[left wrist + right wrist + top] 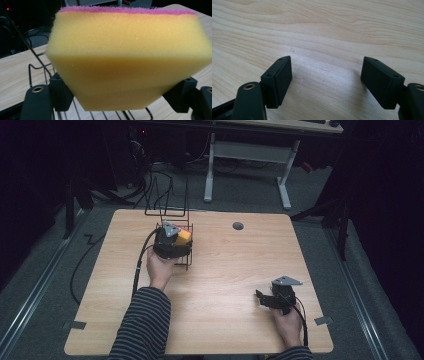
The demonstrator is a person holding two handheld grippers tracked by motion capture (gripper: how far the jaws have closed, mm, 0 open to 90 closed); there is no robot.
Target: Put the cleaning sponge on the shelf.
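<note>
Two tools: left tool clamps the yellow sponge over a wire rack; right tool gapes, desk beneath.

Obstacles: a wire rack stands near the far edge of the tabletop, left of centre. Its thin black wires rise upright and block level passage across that spot. The left claw, clamped on a sponge, sits over the rack; the wires lie just below and beside the sponge. The right claw, jaws apart with bare wood between them, sits near the near right corner. Free room: the centre, the near left corner and the right half of the tabletop carry nothing except a small grommet near the far edge.
</note>
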